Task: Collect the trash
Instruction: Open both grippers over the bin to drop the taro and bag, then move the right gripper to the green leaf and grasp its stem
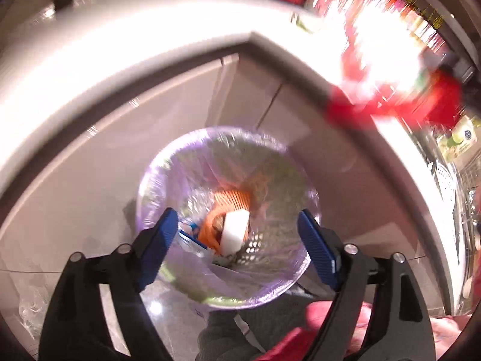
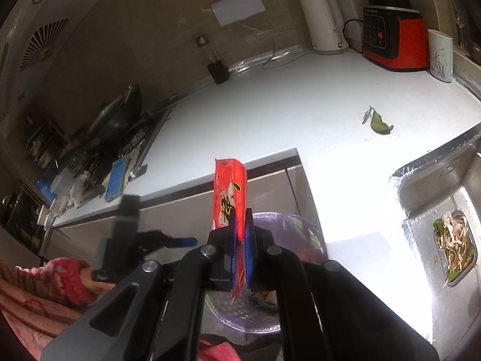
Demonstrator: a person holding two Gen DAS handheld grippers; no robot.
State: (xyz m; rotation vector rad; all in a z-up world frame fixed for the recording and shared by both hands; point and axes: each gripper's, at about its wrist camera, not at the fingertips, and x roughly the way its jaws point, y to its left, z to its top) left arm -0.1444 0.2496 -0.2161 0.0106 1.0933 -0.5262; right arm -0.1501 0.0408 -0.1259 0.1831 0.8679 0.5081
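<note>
Left gripper: fingers spread wide, nothing between them, hovering over one round bin lined with a clear purplish bag. No earlier view to compare.

Bin contents, counted from the left wrist view: one orange ribbed piece, one white block, one blue-edged wrapper at 9 o'clock of the block. The rest is too blurred to count.

Right gripper: fingers closed on one red snack wrapper, which stands upright above the pads, its lower tail hanging below them. The wrapper sits directly above the bin, whose rim shows behind the fingers.

Table: one green leaf scrap at 2 o'clock, well apart from the wrapper. One white kettle and one red-and-black appliance at 1 o'clock. One sink at 3 o'clock holds one tray of food scraps.

One pink sleeve at 8 o'clock.
</note>
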